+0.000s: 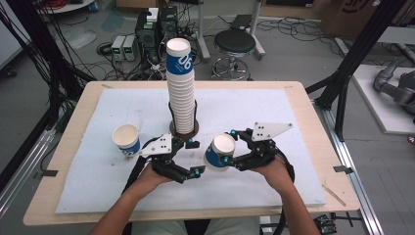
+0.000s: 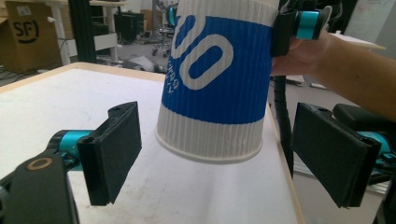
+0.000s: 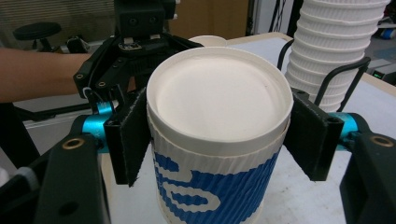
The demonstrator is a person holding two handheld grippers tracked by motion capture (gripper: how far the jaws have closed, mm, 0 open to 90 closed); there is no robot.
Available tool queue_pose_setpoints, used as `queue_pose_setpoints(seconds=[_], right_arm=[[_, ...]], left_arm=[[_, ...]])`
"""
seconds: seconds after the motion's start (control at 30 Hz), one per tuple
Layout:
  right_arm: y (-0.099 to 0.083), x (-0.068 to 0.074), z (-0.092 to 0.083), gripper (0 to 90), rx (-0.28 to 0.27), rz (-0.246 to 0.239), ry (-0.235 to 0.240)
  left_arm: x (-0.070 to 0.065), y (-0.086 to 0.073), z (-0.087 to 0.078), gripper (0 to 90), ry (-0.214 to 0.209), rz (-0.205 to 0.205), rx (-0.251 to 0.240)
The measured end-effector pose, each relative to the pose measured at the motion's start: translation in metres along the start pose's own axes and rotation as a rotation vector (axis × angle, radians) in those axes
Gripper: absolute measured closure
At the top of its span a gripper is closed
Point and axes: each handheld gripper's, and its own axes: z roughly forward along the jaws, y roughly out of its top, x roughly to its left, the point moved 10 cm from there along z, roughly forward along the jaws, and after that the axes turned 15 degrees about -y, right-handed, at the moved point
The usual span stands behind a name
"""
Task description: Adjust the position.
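My right tongs (image 1: 226,151) pinch a blue-and-white ribbed paper cup (image 1: 219,152) near the counter's (image 1: 303,147) front middle. Left tongs (image 1: 192,157), jaws spread, sit just left of it, apart. Behind both: tall stack of ribbed paper cups (image 1: 181,93) in its holder. Far left, a second single paper cup (image 1: 126,139) stands upright.

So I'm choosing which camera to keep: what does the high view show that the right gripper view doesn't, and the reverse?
High view alone: the single ribbed blue-and-white paper cup standing apart at the left, and the whole white foam-topped table.
Right gripper view alone: the black pads pressing the held cup's rim.
Both: the held blue-and-white paper cup, the tall stack of cups, and the left hand-held gripper.
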Motion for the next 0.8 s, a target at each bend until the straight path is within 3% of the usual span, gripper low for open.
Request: queue_pose_setpoints(seconds=[0.47, 0.8], right_arm=[[0.002, 0.006, 0.002, 29.9, -0.015, 0.022, 0.046], [0.005, 0.009, 0.000, 29.9, -0.040, 0.051, 0.081]], left_arm=[[0.004, -0.003, 0.019, 15.6, -0.035, 0.003, 0.024], [0.003, -0.006, 0.027, 15.5, -0.053, -0.025, 0.029]])
